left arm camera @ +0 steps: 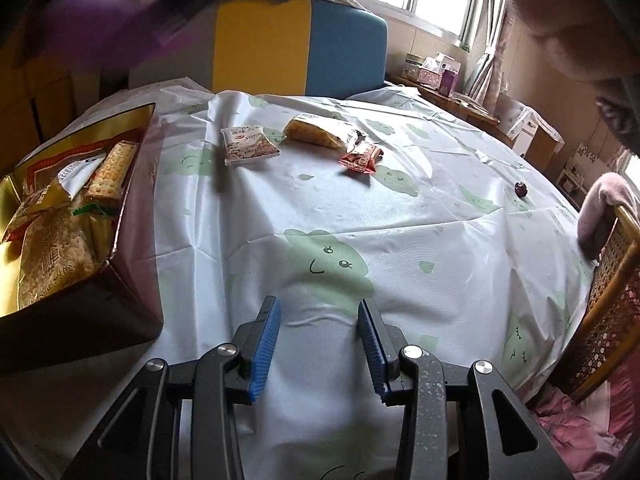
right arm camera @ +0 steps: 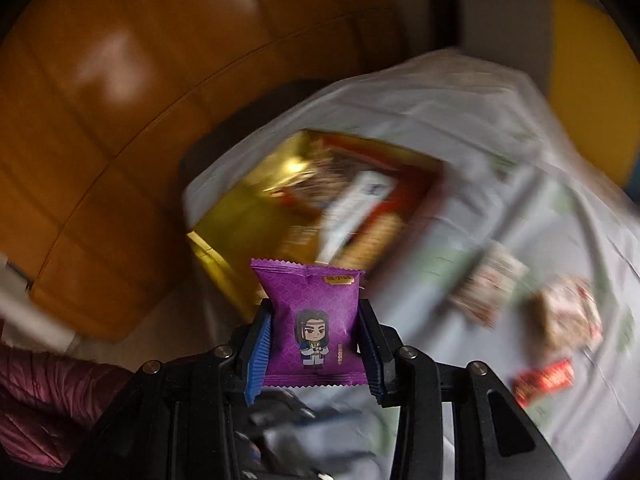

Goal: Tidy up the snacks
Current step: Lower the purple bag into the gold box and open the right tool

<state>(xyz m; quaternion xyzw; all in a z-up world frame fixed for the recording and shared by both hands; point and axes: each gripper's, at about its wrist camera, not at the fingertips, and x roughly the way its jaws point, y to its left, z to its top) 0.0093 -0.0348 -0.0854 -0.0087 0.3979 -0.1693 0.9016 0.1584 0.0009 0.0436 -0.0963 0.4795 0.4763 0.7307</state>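
My right gripper (right arm camera: 314, 320) is shut on a purple snack packet (right arm camera: 312, 324) with a cartoon figure, held in the air above the table, short of the gold box (right arm camera: 248, 216). The right wrist view is blurred by motion. My left gripper (left arm camera: 319, 312) is open and empty, low over the tablecloth (left arm camera: 440, 240). The gold box (left arm camera: 132, 120) holds several snack packs at its left. On the cloth farther ahead lie a white packet (left arm camera: 248, 146), a yellow packet (left arm camera: 316, 132) and a red packet (left arm camera: 360, 158). A blurred purple shape (left arm camera: 100, 20) crosses the top left.
A small dark round candy (left arm camera: 521, 189) lies at the right of the table. A wicker chair (left arm camera: 612, 300) with a pink cloth stands at the right edge. A yellow and blue block (left arm camera: 300, 40) stands behind the table. A brown cabinet (right arm camera: 120, 100) is at the left.
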